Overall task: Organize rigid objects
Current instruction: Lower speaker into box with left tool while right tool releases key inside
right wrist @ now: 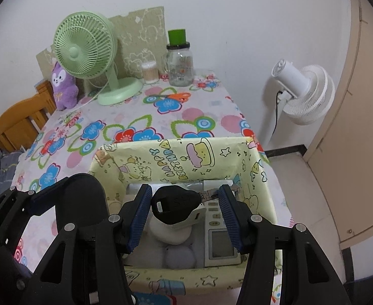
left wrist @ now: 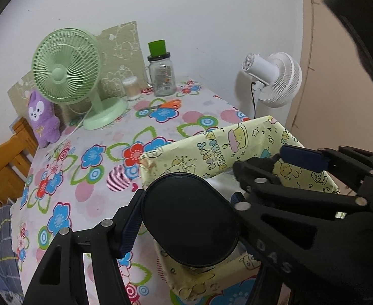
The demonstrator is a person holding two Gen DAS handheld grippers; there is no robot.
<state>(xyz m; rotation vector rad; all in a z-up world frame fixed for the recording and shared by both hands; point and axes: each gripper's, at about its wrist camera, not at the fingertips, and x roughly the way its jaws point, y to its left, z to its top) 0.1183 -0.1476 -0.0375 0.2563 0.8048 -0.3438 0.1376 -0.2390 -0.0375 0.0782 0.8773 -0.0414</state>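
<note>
A yellow cartoon-print box [right wrist: 186, 162] stands on the floral table near its front right edge; it also shows in the left wrist view [left wrist: 212, 147]. My left gripper [left wrist: 186, 218] is shut on a black oval case [left wrist: 190, 219] and holds it over the box's left part; the case also shows in the right wrist view [right wrist: 81, 200]. My right gripper [right wrist: 185, 213] is over the box, its jaws apart, with a black-headed key [right wrist: 177, 203] between the pads, its metal blade reaching the right pad. The right gripper appears in the left wrist view [left wrist: 280, 162]. In the box lie a white remote [right wrist: 220, 239] and white round items [right wrist: 179, 254].
At the table's far side stand a green desk fan [right wrist: 90, 50], a purple plush toy [right wrist: 63, 86], a cotton-swab tub [right wrist: 149, 72], a glass jar with a green lid [right wrist: 180, 61] and orange scissors [right wrist: 176, 95]. A white floor fan [right wrist: 303, 91] stands right of the table; a wooden chair [right wrist: 21, 122] is left.
</note>
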